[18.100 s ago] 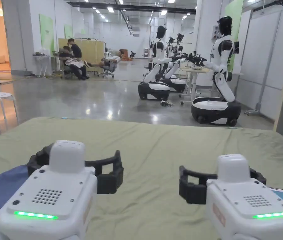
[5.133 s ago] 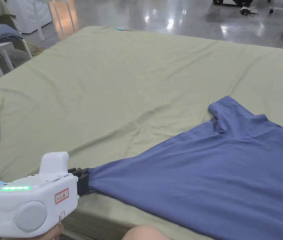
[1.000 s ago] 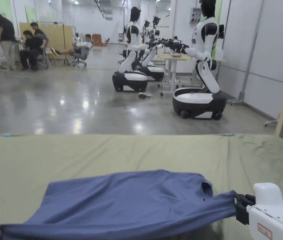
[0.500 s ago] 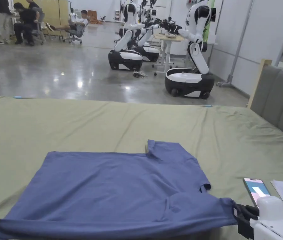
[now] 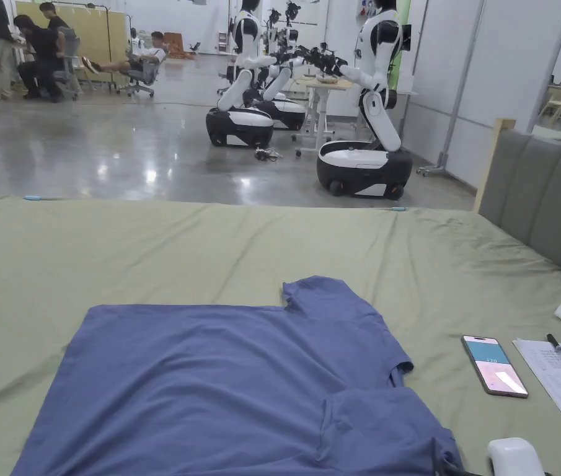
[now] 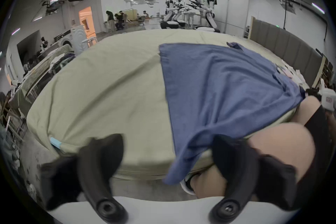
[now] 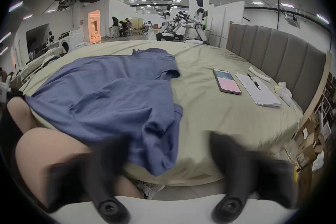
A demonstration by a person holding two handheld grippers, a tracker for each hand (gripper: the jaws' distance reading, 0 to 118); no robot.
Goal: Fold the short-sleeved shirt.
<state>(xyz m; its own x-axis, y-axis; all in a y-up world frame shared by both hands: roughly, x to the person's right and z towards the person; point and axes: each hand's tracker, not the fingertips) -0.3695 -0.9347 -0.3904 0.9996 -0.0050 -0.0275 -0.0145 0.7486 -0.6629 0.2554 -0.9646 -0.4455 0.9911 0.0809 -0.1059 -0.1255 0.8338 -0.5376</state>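
A blue short-sleeved shirt [image 5: 223, 378] lies spread flat on the green bed sheet [image 5: 149, 248]. Its hem is to the left and its neck opening [image 5: 404, 365] to the right, with one sleeve [image 5: 319, 294] on the far side. The shirt's near edge droops over the bed's front edge. In the left gripper view my left gripper [image 6: 169, 138] is open just off that edge, and a hanging shirt corner [image 6: 183, 162] lies between the wide-apart jaws without being pressed. My right gripper [image 7: 169, 138] is open too, and the near sleeve [image 7: 160, 146] hangs loose before it.
A phone [image 5: 494, 365] and a notepad with a pen [image 5: 558, 378] lie on the sheet right of the shirt. A grey headboard [image 5: 545, 198] bounds the bed on the right. The person's bare knees [image 6: 276, 144] press against the front edge. Robots stand on the floor beyond.
Half a second ago both grippers held the shirt's near edge stretched taut. Both have now let go and drawn back, and the shirt has settled flat on the sheet.
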